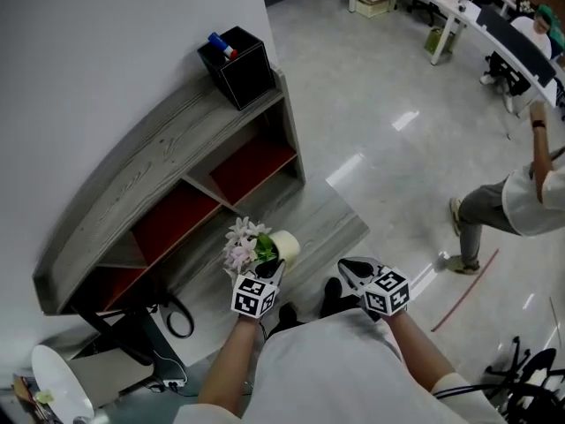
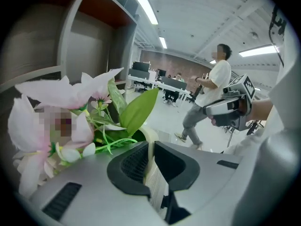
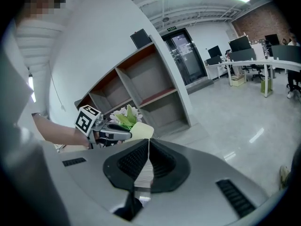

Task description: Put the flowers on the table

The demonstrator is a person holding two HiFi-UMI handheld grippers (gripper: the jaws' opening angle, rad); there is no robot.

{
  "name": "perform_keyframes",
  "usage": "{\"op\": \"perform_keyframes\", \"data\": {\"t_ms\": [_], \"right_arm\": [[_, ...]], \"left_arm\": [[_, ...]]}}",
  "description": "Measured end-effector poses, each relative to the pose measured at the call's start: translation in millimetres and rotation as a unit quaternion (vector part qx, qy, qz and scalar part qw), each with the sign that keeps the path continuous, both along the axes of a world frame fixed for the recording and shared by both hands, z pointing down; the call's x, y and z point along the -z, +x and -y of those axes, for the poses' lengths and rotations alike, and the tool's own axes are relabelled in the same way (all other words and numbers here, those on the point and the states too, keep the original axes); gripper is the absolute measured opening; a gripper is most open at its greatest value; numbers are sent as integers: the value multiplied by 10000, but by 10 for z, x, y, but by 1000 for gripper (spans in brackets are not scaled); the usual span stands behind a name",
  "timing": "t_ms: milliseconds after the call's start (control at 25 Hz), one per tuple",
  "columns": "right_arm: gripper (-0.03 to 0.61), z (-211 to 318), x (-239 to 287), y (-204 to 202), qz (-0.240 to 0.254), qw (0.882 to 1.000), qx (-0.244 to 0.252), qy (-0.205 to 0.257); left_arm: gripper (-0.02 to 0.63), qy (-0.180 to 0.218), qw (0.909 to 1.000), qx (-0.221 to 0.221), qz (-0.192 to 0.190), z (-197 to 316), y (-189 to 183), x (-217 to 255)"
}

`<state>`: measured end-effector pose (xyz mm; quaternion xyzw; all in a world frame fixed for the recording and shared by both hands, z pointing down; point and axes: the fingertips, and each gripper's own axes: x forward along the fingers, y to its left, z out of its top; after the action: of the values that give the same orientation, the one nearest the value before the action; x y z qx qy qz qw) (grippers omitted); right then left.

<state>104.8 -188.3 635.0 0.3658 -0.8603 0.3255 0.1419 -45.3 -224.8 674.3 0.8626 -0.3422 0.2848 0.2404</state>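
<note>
No brand or legible wording was found: a green sign (image 3: 170, 28) over the far door was too small to read, and the marker cubes (image 1: 255, 297) carried only black-and-white square patterns. I counted two grippers, one on each of my hands. My left gripper (image 1: 267, 270) had its jaws closed narrowly on the wall of one cream pot (image 1: 285, 247), with the rim pinched between the pads. The pot held one bunch of flowers (image 1: 240, 246), pale pink and white with green leaves, and was held out in front of the lower compartments of the shelf unit (image 1: 177, 140); it was not on any table. My right gripper (image 1: 349, 266) was just beside it, with its jaws together and nothing between them. The shelf unit was grey wood-grain and showed three red-backed compartments in the head view; its left end was cut off from sight. One black box (image 1: 238, 71) stood on its top and held two pens (image 1: 216, 41), whose lower parts were hidden inside. One person (image 1: 521, 201) stood on the glossy floor at the right, partly cut off by the frame edge. White desks (image 1: 459, 11) ran along the top right; items there were too small to identify. A white rounded object (image 1: 62, 382) at the bottom left could not be made out.
</note>
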Motion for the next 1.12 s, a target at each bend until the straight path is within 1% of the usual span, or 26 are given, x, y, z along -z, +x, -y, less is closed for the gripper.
{"op": "perform_keyframes", "data": {"t_ms": [200, 360, 520, 800, 960, 1120], "right_arm": [[20, 141, -73, 156, 21, 9999, 143, -64], [20, 230, -104, 300, 39, 9999, 111, -104], [20, 322, -142, 476, 24, 9999, 4, -169], [20, 468, -224, 685, 10, 9995, -60, -301], [20, 551, -317, 718, -24, 9994, 4, -356], [20, 598, -384, 661, -36, 9991, 133, -411]], "left_arm": [[52, -94, 9991, -144, 398, 270, 297, -274], [52, -145, 9961, -341, 805, 459, 484, -549], [52, -76, 9909, -595, 1207, 695, 648, -789], [52, -168, 9796, -794, 1839, 1110, 793, -1123], [52, -213, 9732, -906, 2101, 1274, 844, -1303], [52, -282, 9671, -962, 2336, 1375, 840, -1460]]}}
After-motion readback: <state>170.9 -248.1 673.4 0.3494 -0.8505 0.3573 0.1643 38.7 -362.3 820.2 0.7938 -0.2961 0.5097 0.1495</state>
